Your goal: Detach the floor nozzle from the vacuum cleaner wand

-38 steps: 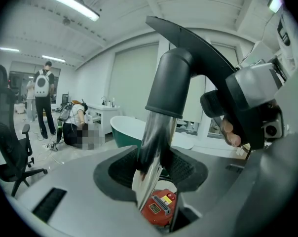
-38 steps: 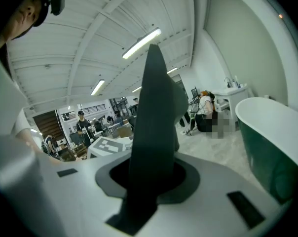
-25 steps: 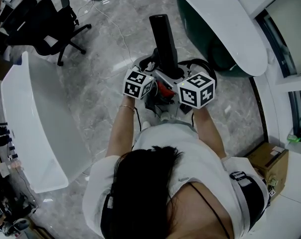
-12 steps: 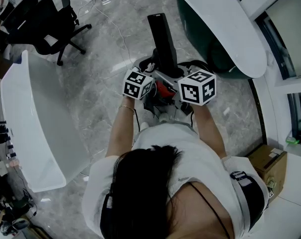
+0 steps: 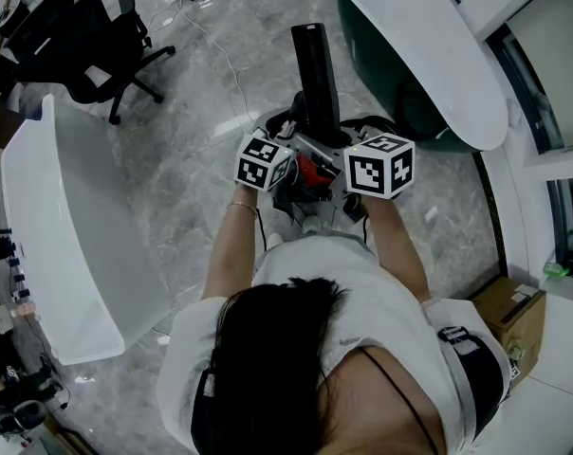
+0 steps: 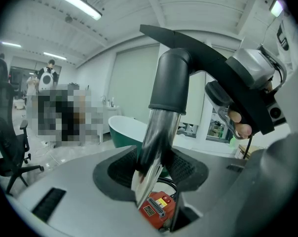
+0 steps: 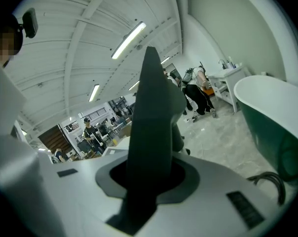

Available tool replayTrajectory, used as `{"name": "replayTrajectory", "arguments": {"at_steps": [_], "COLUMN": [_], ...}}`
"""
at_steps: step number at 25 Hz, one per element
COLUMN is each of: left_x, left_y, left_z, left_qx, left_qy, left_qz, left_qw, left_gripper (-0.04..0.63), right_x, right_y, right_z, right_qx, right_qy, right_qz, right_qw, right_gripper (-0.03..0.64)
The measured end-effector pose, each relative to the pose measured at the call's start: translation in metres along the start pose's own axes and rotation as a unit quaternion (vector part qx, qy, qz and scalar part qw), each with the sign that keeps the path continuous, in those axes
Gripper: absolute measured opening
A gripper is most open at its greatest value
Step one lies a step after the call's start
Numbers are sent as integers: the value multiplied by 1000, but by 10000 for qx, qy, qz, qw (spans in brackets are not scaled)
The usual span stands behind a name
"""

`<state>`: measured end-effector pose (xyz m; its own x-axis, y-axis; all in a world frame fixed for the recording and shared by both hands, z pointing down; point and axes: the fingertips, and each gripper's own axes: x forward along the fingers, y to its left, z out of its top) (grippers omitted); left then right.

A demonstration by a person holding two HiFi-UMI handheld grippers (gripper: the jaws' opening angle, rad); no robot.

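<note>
In the head view the black floor nozzle (image 5: 313, 69) stands up off the marble floor, between my two grippers. In the left gripper view its black collar (image 6: 171, 83) sits on the chrome wand (image 6: 154, 147). My left gripper (image 6: 151, 179) is shut on that wand, with the red vacuum body (image 6: 156, 209) just below the jaws. My right gripper (image 7: 144, 181) is shut on the dark nozzle (image 7: 151, 127), which fills the space between its pads. Both marker cubes (image 5: 265, 159) (image 5: 379, 166) flank the red body (image 5: 312, 171) close to the person's waist.
A white bathtub (image 5: 68, 245) lies on the floor at the left. A green tub with a white rim (image 5: 429, 45) stands at the upper right. A black office chair (image 5: 87, 45) is at the upper left, a cardboard box (image 5: 509, 306) at the right. A black hose (image 5: 396, 131) curls behind the right gripper.
The right gripper has rolled, so more of its cube's top face shows. The nozzle's far end has swung slightly to the right. The left gripper has stayed put.
</note>
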<state>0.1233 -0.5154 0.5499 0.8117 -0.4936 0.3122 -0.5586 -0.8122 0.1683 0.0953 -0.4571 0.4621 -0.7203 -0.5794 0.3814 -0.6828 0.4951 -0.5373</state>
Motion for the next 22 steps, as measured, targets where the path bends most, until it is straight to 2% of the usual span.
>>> {"name": "replayTrajectory", "arguments": {"at_steps": [9,13,15,18,22], "left_x": [-2,-1,-4,-16,-22], "left_y": [-2,-3,3,22,29], "left_z": [-2,-2,-2,-2,-4], "left_qx": [-143,-127,-232,-373,-419], "left_qy": [-79,-69,-121,-169,-147], "left_qz": [1,16,120,274,312], "left_qw": [9999,9999,9996,9988,9985], "left_gripper": [179,179,179,179,179], "right_x": [-1,0,-5,-24,-45], "right_y": [2,3,11,22,34], "right_z": [-3,-5,9,56,89], "right_qx": [-80,-414,-654,-945,-979], "right_qy": [96,159,-84,-684,-1114], "right_qz": [-142,-395,-403,-365,-201], "right_qw": [9998,9982,9970,9925,9887], "right_gripper": [104,104,104,104,104]}}
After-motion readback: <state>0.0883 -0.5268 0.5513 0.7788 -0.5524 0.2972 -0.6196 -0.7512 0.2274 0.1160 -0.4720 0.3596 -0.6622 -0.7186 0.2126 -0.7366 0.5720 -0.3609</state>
